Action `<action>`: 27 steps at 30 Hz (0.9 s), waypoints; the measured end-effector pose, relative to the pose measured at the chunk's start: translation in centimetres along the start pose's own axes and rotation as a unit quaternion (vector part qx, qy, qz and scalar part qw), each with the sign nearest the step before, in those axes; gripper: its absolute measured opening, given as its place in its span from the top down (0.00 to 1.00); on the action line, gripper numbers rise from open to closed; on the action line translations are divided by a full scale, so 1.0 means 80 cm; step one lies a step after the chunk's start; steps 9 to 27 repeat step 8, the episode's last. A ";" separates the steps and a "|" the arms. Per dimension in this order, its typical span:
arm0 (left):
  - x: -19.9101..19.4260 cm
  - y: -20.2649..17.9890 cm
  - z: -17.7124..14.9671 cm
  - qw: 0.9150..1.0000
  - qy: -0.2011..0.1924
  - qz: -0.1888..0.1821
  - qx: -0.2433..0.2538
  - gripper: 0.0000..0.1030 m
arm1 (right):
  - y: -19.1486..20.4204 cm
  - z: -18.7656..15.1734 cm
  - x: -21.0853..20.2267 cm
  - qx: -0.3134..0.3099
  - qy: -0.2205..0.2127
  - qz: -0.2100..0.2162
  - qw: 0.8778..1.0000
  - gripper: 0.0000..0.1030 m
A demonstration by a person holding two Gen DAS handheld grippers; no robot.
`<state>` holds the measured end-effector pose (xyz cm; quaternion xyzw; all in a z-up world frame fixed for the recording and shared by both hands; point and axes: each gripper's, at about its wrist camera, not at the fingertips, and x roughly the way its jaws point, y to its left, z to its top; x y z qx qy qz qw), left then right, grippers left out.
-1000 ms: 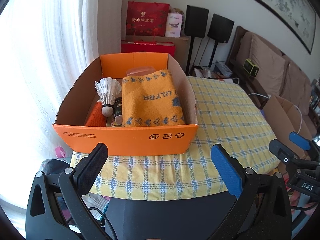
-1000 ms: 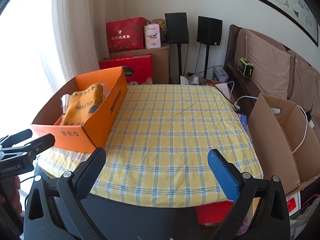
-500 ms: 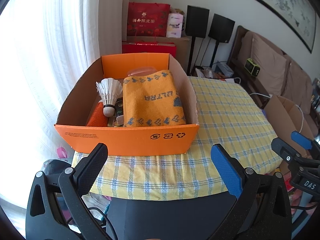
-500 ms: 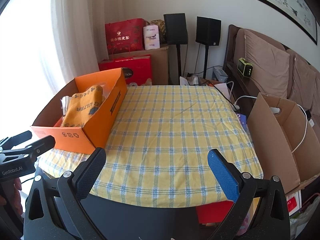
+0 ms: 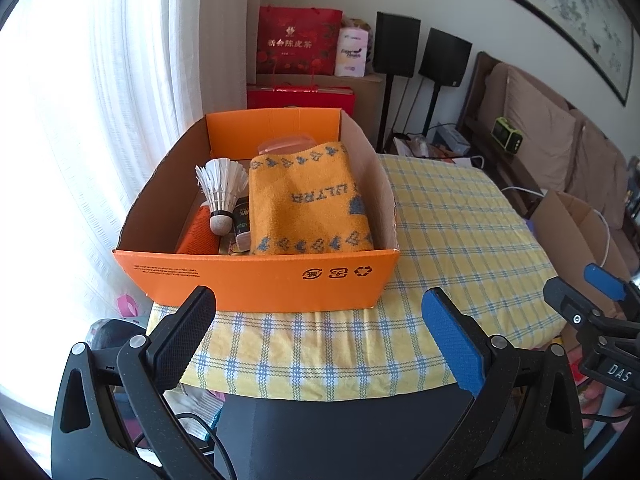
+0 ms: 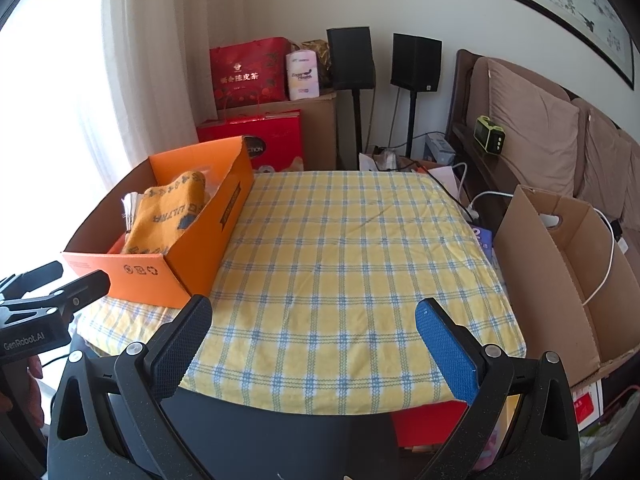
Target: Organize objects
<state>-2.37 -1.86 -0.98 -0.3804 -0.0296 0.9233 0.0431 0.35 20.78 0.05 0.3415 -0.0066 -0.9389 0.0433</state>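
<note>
Left gripper (image 5: 318,312): spread wide, empty, short of the table edge.
Right gripper (image 6: 314,326): equally wide, empty.
Orange box (image 5: 256,280): straight ahead of the left gripper, long axis running away from it, towel (image 5: 308,204) and shuttlecock (image 5: 220,190) inside.
Nearer: left.

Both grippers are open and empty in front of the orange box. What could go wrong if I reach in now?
1. The shuttlecock leans on other small items beside the towel; a left gripper coming in may crush its feathers or topple it.
2. The box sits at the table's left edge on a loose cloth; a push could slide it off.
3. The towel hides what lies under it, so a blind grasp may snag.
</note>
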 end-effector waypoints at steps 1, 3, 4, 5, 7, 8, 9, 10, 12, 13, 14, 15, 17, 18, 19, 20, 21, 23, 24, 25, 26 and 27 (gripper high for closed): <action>0.000 0.001 0.000 1.000 -0.001 0.001 0.000 0.00 | 0.000 0.000 0.000 0.000 0.000 0.000 1.000 0.00; -0.002 0.001 0.000 1.000 -0.003 0.004 0.000 0.00 | 0.000 0.000 0.000 0.001 0.001 0.000 1.000 0.00; -0.002 0.001 0.000 1.000 -0.004 0.005 0.001 0.00 | 0.000 0.000 0.000 0.001 0.000 0.000 1.000 0.00; -0.002 0.001 0.000 1.000 -0.005 0.005 0.002 0.00 | 0.000 0.000 0.000 0.001 0.000 0.000 1.000 0.00; -0.002 -0.001 0.000 1.000 -0.005 0.003 0.004 0.00 | 0.000 0.000 0.000 0.001 0.001 0.001 1.000 0.00; -0.002 -0.001 0.000 1.000 -0.005 0.004 0.005 0.00 | 0.000 0.000 0.000 0.001 0.001 0.000 1.000 0.00; -0.002 -0.001 0.000 1.000 -0.005 0.004 0.005 0.00 | 0.000 0.000 0.000 0.001 0.001 0.000 1.000 0.00; -0.002 -0.001 0.000 1.000 -0.005 0.004 0.005 0.00 | 0.000 0.000 0.000 0.001 0.001 0.000 1.000 0.00; -0.002 -0.001 0.000 1.000 -0.005 0.004 0.005 0.00 | 0.000 0.000 0.000 0.001 0.001 0.000 1.000 0.00; -0.002 -0.001 0.000 1.000 -0.005 0.004 0.005 0.00 | 0.000 0.000 0.000 0.001 0.001 0.000 1.000 0.00; -0.002 -0.001 0.000 1.000 -0.005 0.004 0.005 0.00 | 0.000 0.000 0.000 0.001 0.001 0.000 1.000 0.00; -0.002 -0.001 0.000 1.000 -0.005 0.004 0.005 0.00 | 0.000 0.000 0.000 0.001 0.001 0.000 1.000 0.00; -0.002 -0.001 0.000 1.000 -0.005 0.004 0.005 0.00 | 0.000 0.000 0.000 0.001 0.001 0.000 1.000 0.00; -0.002 -0.001 0.000 1.000 -0.005 0.004 0.005 0.00 | 0.000 0.000 0.000 0.001 0.001 0.000 1.000 0.00; -0.002 -0.001 0.000 1.000 -0.005 0.004 0.005 0.00 | 0.000 0.000 0.000 0.001 0.001 0.000 1.000 0.00; -0.002 -0.001 0.000 1.000 -0.005 0.004 0.005 0.00 | 0.000 0.000 0.000 0.001 0.001 0.000 1.000 0.00; -0.002 -0.001 0.000 1.000 -0.005 0.004 0.005 0.00 | 0.000 0.000 0.000 0.001 0.001 0.000 1.000 0.00; -0.002 -0.001 0.000 1.000 -0.005 0.004 0.005 0.00 | 0.000 0.000 0.000 0.001 0.001 0.000 1.000 0.00; -0.002 -0.001 0.000 1.000 -0.005 0.004 0.005 0.00 | 0.000 0.000 0.000 0.001 0.001 0.000 1.000 0.00; -0.002 -0.001 0.000 1.000 -0.005 0.004 0.005 0.00 | 0.000 0.000 0.000 0.001 0.001 0.000 1.000 0.00; -0.002 -0.001 0.000 1.000 -0.005 0.004 0.005 0.00 | 0.000 0.000 0.000 0.001 0.001 0.000 1.000 0.00; -0.002 -0.001 0.000 1.000 -0.005 0.004 0.005 0.00 | 0.000 0.000 0.000 0.001 0.001 0.000 1.000 0.00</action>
